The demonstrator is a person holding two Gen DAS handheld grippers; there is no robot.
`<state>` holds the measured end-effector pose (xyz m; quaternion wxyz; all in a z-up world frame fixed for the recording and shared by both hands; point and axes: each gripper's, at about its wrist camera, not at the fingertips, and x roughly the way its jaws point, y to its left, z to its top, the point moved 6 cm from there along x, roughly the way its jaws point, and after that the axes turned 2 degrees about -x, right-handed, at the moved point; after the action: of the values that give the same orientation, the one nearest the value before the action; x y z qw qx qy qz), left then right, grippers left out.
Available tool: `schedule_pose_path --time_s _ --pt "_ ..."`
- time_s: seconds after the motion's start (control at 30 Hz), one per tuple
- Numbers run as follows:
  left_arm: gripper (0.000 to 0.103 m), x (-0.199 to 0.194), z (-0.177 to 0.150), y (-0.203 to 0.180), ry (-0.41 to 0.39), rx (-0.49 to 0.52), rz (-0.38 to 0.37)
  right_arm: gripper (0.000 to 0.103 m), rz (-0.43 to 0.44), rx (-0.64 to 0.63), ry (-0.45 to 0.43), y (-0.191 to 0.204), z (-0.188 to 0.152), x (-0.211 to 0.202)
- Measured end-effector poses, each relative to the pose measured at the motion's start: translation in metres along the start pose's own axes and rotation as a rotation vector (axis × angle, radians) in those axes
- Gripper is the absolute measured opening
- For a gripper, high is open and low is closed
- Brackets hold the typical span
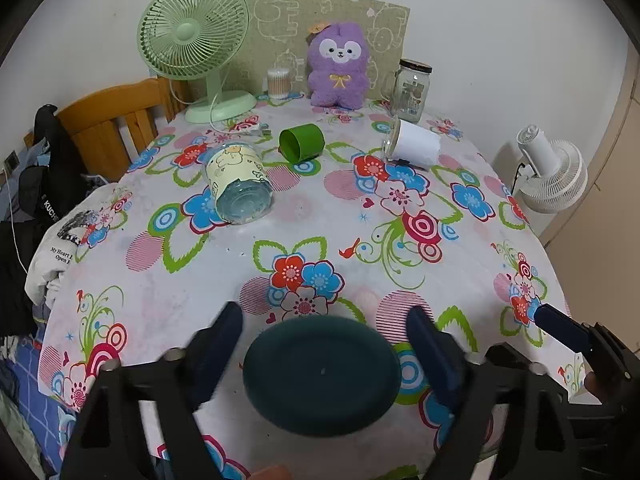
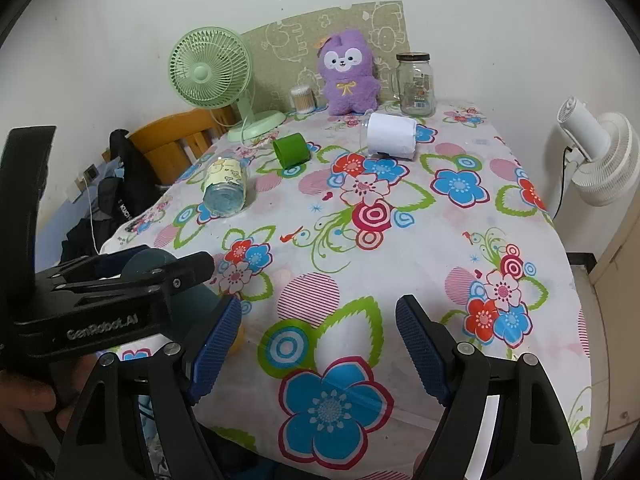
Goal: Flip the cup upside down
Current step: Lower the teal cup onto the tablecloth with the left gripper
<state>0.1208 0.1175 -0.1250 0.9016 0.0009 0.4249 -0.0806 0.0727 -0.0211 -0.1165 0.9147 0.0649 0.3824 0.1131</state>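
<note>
Teal cup (image 1: 322,376) sits base-up on the table's near edge (image 1: 280,456), between my left gripper's (image 1: 330,350) released fingers. Flip looks done; next I withdraw. Right gripper (image 2: 318,344) spread, empty.

Plenty of open tablecloth (image 2: 400,248) was left across the middle and right of the table, so a gripper could be passed there freely. The near-left corner was taken up by the dark teal cup (image 1: 322,376), bottom up, with the left gripper (image 1: 328,344) spread wide around it without touching. Further back, the way was blocked by three things lying on their sides: a glass jar (image 1: 240,184), a green cup (image 1: 301,144) and a white-wrapped glass (image 1: 412,145). The back edge was crowded by a fan (image 1: 196,48), plush toy (image 1: 338,68) and upright jar (image 1: 412,88).
</note>
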Motion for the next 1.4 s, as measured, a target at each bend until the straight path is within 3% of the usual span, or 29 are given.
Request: schedule_pose_path --time_s 0.17,0.47,0.63,0.9,1.4 --pt "0.096 -0.008 0.003 -0.002 -0.031 0.009 0.007 0.082 -0.001 -0.004 -0.001 0.002 0.000 -0.001" --pt "0.097 -0.017 0.007 0.007 -0.046 -0.013 0.006 0.082 0.005 -0.037 -0.011 0.010 0.004 -0.004" --pt "0.097 -0.021 0.012 0.019 -0.058 -0.043 0.015 0.082 0.049 -0.082 0.018 0.024 0.001 0.001" --pt "0.097 -0.029 0.015 0.032 -0.075 -0.069 0.015 0.082 0.047 -0.131 0.040 0.040 -0.003 0.006" --pt "0.097 -0.056 0.025 0.054 -0.153 -0.113 0.016 0.082 0.028 -0.170 -0.024 0.055 0.017 -0.013"
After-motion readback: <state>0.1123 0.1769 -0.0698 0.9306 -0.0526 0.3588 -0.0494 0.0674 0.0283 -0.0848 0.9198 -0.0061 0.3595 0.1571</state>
